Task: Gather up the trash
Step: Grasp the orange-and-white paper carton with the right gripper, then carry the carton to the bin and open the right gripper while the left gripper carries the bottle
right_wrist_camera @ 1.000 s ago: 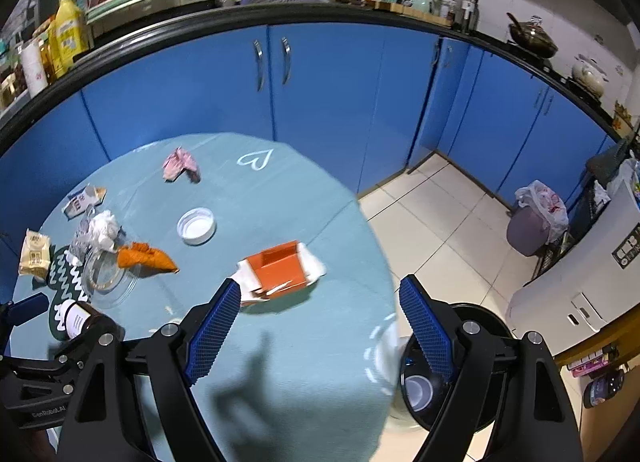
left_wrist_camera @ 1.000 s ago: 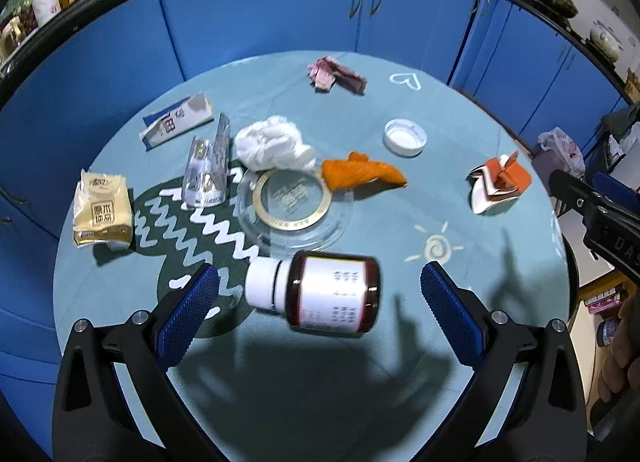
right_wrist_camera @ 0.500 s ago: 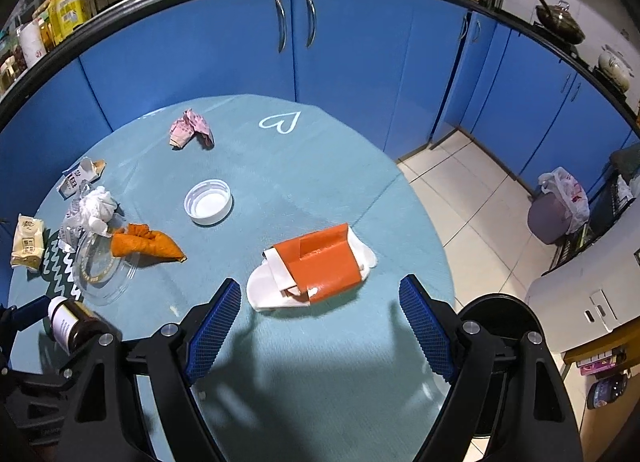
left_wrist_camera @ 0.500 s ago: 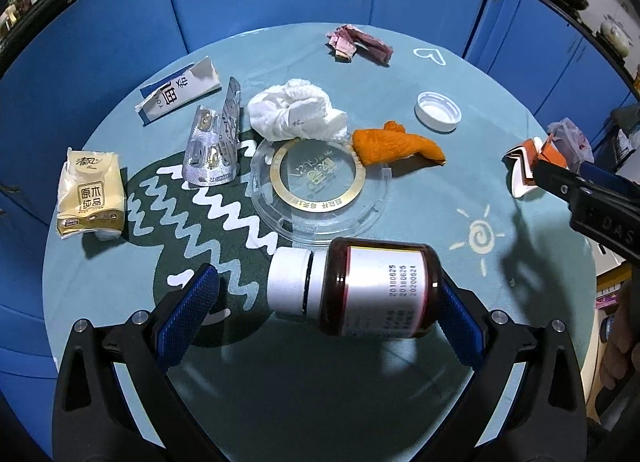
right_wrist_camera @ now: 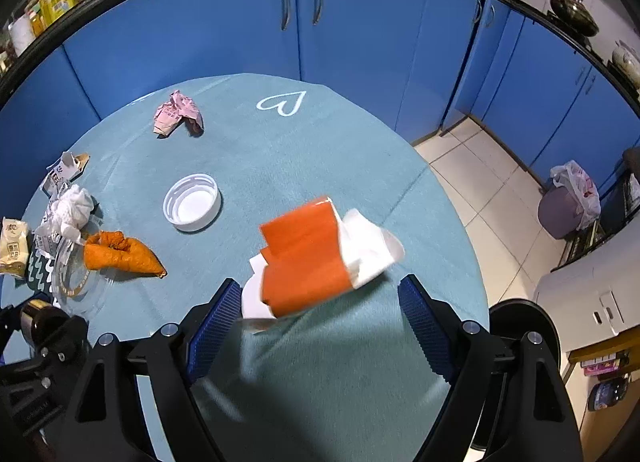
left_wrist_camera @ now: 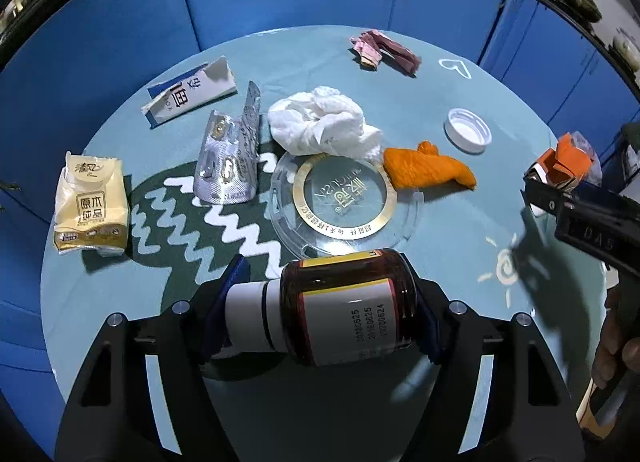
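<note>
Left gripper (left_wrist_camera: 320, 312) closing on a brown pill bottle (left_wrist_camera: 340, 310)

Its jaws have just been closing; the bottle lies sideways between them, white cap against the left pad, base against the right. Just beyond lies a clear plastic lid (left_wrist_camera: 344, 202).

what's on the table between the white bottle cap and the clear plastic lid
An orange peel lies between the white bottle cap and the clear plastic lid, its left end by the lid's rim. The left wrist view shows it best.
</note>
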A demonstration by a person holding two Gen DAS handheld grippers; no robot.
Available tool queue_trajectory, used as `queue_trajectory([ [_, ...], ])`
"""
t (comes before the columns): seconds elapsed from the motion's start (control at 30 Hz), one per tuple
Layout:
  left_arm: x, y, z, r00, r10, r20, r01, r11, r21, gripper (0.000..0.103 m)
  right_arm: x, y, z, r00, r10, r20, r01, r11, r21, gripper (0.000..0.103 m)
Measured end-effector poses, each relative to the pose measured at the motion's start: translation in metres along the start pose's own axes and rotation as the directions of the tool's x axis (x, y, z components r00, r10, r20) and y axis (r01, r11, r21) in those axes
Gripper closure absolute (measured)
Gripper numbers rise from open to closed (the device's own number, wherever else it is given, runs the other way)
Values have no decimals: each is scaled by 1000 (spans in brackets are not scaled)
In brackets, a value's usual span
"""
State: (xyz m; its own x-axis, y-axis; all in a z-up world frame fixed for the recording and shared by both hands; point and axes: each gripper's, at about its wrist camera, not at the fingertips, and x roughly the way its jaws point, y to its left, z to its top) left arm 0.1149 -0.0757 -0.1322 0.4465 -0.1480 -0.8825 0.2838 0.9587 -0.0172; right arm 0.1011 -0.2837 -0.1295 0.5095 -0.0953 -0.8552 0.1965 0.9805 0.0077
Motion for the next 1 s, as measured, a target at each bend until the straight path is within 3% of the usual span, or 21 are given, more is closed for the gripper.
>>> queue_trajectory([
  [0.17,0,0,0,1000,18,11,-18,1000,-3,31,-5,8,-5,1000,6,23,-5,999,-47,35],
  [0.2,-2,1,0,999,25,21,-24,1000,-6,31,-6,10,-5,999,5,31,-4,998,-57,44],
  [0.27,-6,1,0,999,31,35,-31,1000,-8,31,-8,12,-6,1000,19,23,-17,997,-76,79],
  [0.3,-9,1,1,999,31,44,-31,999,-7,31,-10,12,-6,999,25,25,-23,997,-72,81],
  [0.57,-31,-11,9,996,18,89,-18,1000,6,31,-35,-3,-10,997,50,67,-46,998,-50,87],
  [1.0,-61,-74,21,988,-21,155,9,997,82,31,-77,-53,-28,991,35,130,-37,999,11,90],
])
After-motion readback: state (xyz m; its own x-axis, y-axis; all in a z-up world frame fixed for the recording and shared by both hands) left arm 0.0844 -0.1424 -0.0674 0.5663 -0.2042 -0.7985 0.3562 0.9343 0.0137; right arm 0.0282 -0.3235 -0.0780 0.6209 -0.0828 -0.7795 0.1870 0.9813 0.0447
